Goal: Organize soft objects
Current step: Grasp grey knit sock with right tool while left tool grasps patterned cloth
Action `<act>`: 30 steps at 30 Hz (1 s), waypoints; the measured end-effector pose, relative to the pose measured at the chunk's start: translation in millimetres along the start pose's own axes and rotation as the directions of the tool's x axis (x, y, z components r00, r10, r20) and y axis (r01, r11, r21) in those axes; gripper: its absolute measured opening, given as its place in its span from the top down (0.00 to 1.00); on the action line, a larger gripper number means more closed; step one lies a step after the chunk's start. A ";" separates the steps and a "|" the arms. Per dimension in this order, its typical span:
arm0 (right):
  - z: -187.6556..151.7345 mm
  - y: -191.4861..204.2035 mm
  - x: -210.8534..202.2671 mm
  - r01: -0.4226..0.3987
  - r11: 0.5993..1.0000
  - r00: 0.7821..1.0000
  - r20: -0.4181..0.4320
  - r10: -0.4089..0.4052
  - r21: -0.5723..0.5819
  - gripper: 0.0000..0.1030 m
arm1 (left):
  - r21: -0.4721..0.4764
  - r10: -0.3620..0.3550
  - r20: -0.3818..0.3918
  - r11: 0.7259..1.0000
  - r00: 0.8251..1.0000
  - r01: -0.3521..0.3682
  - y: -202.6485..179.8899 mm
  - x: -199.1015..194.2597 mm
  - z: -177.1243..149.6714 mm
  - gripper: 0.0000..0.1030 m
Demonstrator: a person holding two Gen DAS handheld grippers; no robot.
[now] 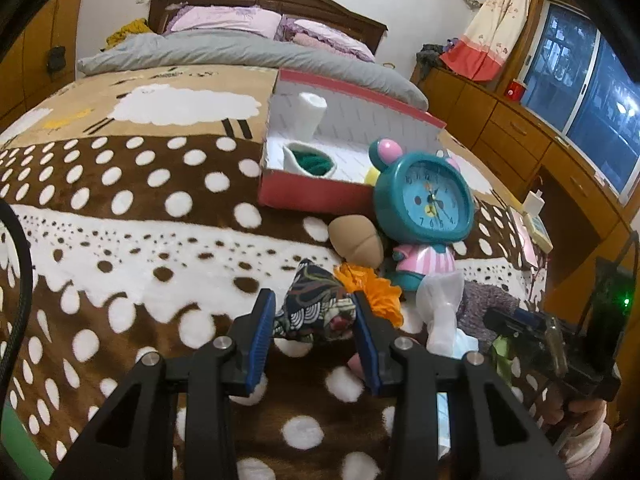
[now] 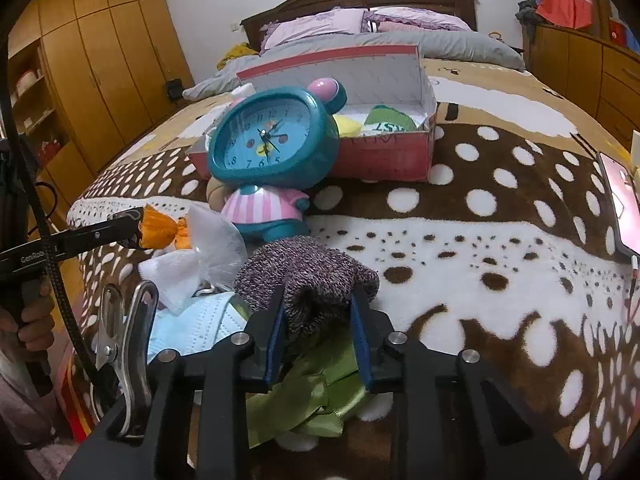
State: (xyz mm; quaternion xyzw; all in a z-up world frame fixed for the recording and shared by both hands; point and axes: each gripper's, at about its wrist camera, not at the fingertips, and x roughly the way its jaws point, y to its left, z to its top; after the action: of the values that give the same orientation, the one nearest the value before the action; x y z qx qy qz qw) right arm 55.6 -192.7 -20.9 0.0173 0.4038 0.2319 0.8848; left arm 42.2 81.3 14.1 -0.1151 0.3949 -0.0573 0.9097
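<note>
My left gripper [image 1: 314, 312] has its jaws on either side of a dark patterned cloth pouch [image 1: 316, 306] on the blanket; whether they press it is unclear. An orange fabric piece [image 1: 376, 288] lies just right of it. My right gripper [image 2: 318, 312] is closed around the cuff of a purple knitted hat [image 2: 304, 272]. A green cloth [image 2: 312, 400] lies under it. A red box [image 1: 312, 196] with white lining holds a white sock, a green-filled item and a yellow thing. It also shows in the right wrist view [image 2: 384, 160].
A teal bear alarm clock [image 1: 428, 204] stands in front of the box, beside a tan plush [image 1: 356, 240]. White cloth [image 2: 176, 276], a blue face mask [image 2: 196, 328] and a metal clip [image 2: 128, 320] lie left of the hat. A phone [image 2: 620, 204] lies at the right.
</note>
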 end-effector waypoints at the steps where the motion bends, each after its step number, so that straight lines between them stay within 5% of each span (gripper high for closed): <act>1: 0.4 0.7 -2.2 0.000 1.000 1.000 0.005 0.000 -0.001 0.73 | 0.001 -0.001 0.005 1.000 1.000 0.001 -0.5 -2.0 0.2 0.61; 30: 31.0 12.9 -52.3 0.047 0.998 0.984 0.175 -0.039 -0.040 0.78 | 0.029 0.013 0.097 0.999 0.995 -0.016 -3.3 -28.3 21.9 0.61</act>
State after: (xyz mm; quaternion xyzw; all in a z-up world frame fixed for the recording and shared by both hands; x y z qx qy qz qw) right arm 43.3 -198.5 39.7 0.0093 0.3202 0.2193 0.9216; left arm 38.8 87.2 49.4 -0.1012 0.3504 -0.0510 0.9297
